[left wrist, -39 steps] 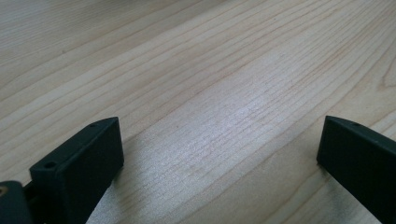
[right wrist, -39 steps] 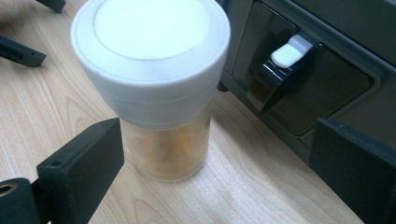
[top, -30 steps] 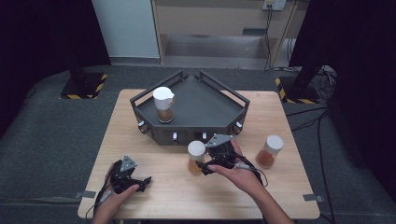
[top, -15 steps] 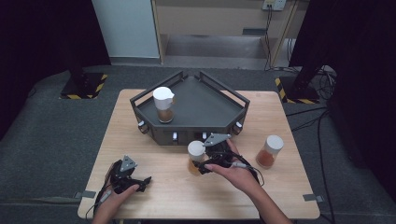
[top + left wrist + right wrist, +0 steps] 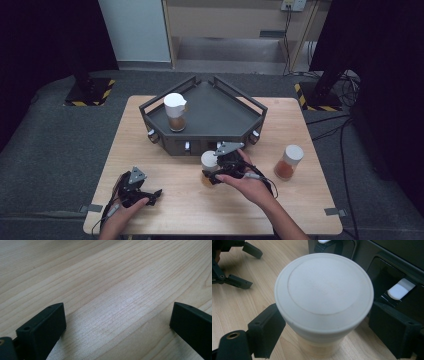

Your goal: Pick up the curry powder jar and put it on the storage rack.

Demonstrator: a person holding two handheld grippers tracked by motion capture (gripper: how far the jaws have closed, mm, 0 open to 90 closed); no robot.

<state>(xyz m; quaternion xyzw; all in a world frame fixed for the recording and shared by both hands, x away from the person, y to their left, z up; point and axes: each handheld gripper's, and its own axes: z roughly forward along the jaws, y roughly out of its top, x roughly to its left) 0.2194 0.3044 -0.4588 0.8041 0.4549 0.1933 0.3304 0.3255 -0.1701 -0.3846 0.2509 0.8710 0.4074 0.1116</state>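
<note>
We are closing our right tongs (image 5: 324,340) around the white-lidded spice jar (image 5: 323,293), not yet clamped; next, squeeze and lift; left tongs (image 5: 117,322) rest apart

Our left gripper (image 5: 150,194) rests low with its jaws wide apart, and our right gripper (image 5: 212,172) reaches forward, its jaws just closing in around something between them.

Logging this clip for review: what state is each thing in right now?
Middle jar: upright on the table, lid on, between the right gripper's jaws.
Right gripper: jaws just closing around that jar.
Left gripper: open, nothing between.
Jar on tray: upright, lidded.
Jar at right: upright, lidded.
</note>
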